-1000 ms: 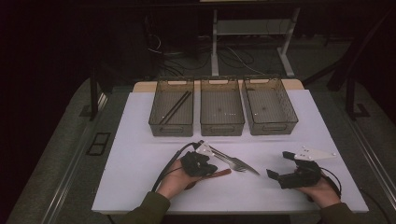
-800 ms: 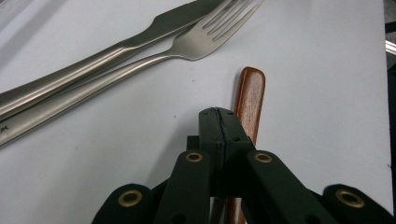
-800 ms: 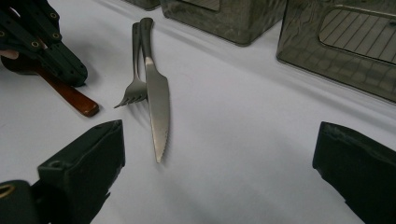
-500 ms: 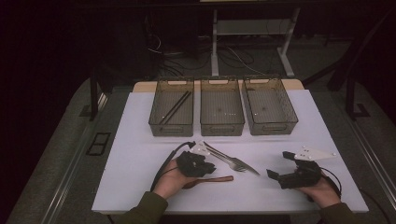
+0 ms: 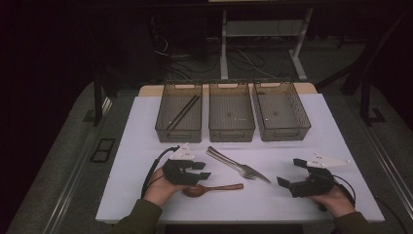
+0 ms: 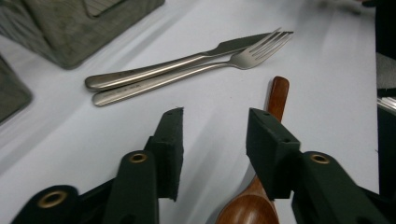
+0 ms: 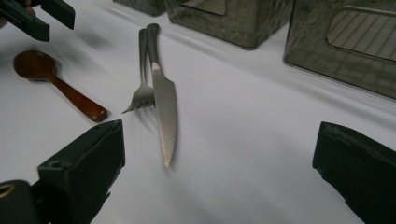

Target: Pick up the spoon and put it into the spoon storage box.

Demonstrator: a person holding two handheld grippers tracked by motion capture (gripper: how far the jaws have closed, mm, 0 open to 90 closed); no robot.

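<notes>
High view: on the white table (image 5: 146, 146) a brown wooden spoon (image 5: 212, 188) lies just in front of the person's left hand, bowl toward that hand and handle pointing toward the right hand. The left gripper (image 5: 197, 171) hovers just above the spoon's bowl end, and its jaws have just been opening. In the left gripper view they stand apart with bare table between the black pads (image 6: 170, 144), while the spoon (image 6: 264, 186) runs under the right-hand pad rather than between the two, so nothing is pinched. Beyond the spoon a steel fork (image 5: 233, 165) and a steel table knife (image 5: 249, 170) lie side by side and touching, slanted across the middle of the table. Three smoky clear plastic bins (image 5: 232, 109) stand in a row at the far edge, and the left one holds a pair of dark chopsticks (image 5: 182, 112). The right gripper (image 5: 292, 176) rests low near the table's right side with its jaws spread wide and empty, the knife tip lying ahead of them in the right gripper view.

As I judge it, the main risk is a misaligned close: with the spoon sitting under one pad, shutting now would push the handle sideways or skid it into the fork and knife. A smooth, rounded wooden handle could also roll or slip out of a shallow pinch during a lift.
</notes>
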